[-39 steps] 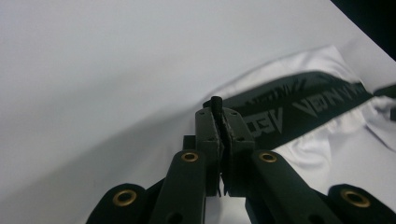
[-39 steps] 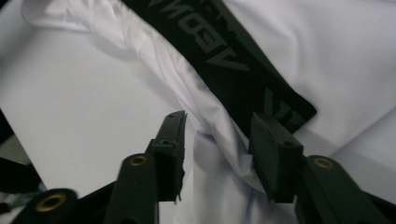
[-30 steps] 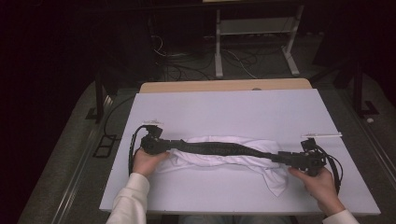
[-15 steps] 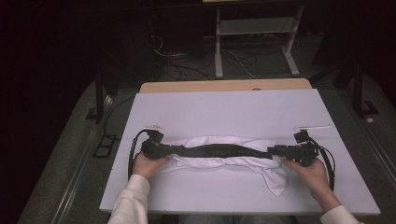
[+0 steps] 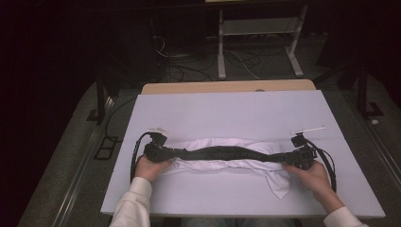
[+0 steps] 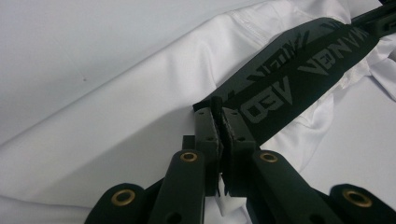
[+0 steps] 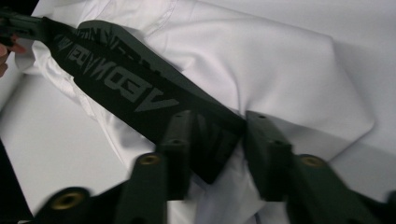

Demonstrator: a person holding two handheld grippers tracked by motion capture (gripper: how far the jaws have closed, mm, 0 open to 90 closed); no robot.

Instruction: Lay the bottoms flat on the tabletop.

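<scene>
Fingers [image 6: 233, 140] of the left gripper [image 6: 219, 122] are pressed together on the end of the black band [image 6: 299, 70], pinching the lettered fabric edge between their pads. Fingers [image 7: 180, 140] of the right gripper [image 7: 218, 140] stand apart, one on each side of the band's other end; their jaws have just been closing, the band lies between them, and a gap remains on the right-hand side, so the pads do not yet press on it.

In the high view, the black band [image 5: 231, 154] runs across the near half of the table [image 5: 227, 109] from the left gripper [image 5: 163, 152] to the right gripper [image 5: 294, 158], sagging slightly in the middle. Its printed lettering reads along its length. Beneath and around it lies a white garment [image 5: 222, 163], bunched into a long roll parallel to the band, with one pointed flap hanging toward the near edge just beside the right hand [image 5: 312, 176]. The left hand [image 5: 149, 166] grips its tool at the garment's left end; a white sleeve [image 5: 132, 203] covers that forearm.

In the left gripper view the white garment [image 6: 116, 121] spreads in smooth folds under the band. In the right gripper view the garment [image 7: 280, 70] forms a broad folded panel behind the band [image 7: 135, 84], which crosses it diagonally.
</scene>
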